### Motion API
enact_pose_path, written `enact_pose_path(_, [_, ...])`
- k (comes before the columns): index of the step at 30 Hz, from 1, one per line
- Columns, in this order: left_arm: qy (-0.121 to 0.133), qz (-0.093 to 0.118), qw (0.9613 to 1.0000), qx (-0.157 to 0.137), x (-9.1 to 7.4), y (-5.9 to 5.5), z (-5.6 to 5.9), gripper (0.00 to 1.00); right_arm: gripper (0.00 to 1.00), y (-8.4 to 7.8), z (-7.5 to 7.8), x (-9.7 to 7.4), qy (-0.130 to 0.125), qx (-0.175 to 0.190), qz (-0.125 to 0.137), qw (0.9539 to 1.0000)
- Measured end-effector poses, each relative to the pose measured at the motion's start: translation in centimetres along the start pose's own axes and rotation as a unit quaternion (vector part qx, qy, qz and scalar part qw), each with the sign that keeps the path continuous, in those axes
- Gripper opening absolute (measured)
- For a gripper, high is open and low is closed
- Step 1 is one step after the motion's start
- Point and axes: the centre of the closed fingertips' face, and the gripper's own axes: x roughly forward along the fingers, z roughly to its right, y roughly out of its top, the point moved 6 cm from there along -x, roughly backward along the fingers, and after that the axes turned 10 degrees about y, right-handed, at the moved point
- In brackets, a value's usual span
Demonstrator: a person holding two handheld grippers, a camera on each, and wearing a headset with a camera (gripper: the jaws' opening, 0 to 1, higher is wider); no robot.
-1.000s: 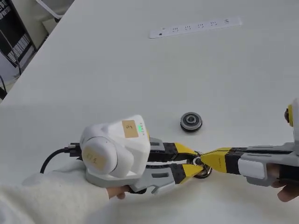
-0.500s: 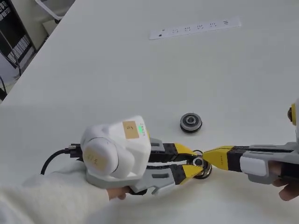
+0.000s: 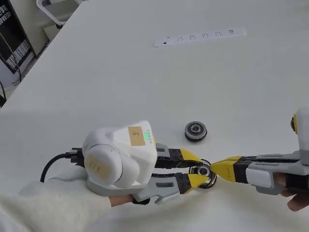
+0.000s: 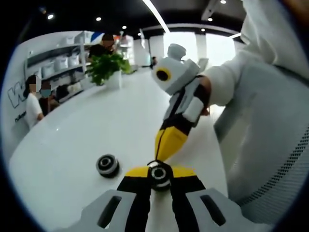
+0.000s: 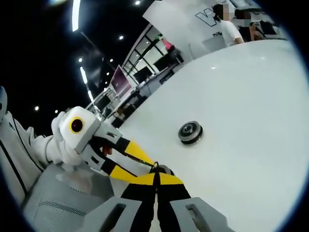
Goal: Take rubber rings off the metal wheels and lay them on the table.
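Here, clamping a wheel [image 4: 159, 175] in the left gripper [image 3: 197, 172], at the counter's [image 3: 120, 72] near side; right gripper [image 3: 216, 168] pressed together at its rim, perhaps nipping the ring [image 4: 159, 187]. Beyond, apart, a second wheel [image 3: 195, 131] lying flat.

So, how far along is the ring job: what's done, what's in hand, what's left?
Done: nothing yet; I see no loose ring on the table. In hand: the left gripper clamps one wheel, and the right gripper, jaws together, has its tip at that wheel's rim. Left: pull that ring off, lay it down, then strip the second wheel, whose ring is on.
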Motion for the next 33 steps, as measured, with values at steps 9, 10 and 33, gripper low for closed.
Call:
enact_pose_path(9, [0.014, 0.025, 0.9996, 0.002, -2.0, 1.7, -1.2, 0.27, 0.0, 0.5, -0.8, -0.7, -0.013, -0.022, 0.001, 0.9997])
enact_pose_path(10, [0.013, 0.029, 0.9995, 0.0, -2.3, 1.9, -1.3, 0.3, 0.0, 0.6, -0.9, -0.9, -0.014, -0.023, 0.002, 0.9996])
enact_pose_path(33, [0.058, 0.054, 0.996, -0.04, -9.1, 3.8, -2.7, 0.79, 0.0, 3.1, -3.2, -3.2, -0.025, -0.059, 0.022, 0.9977])
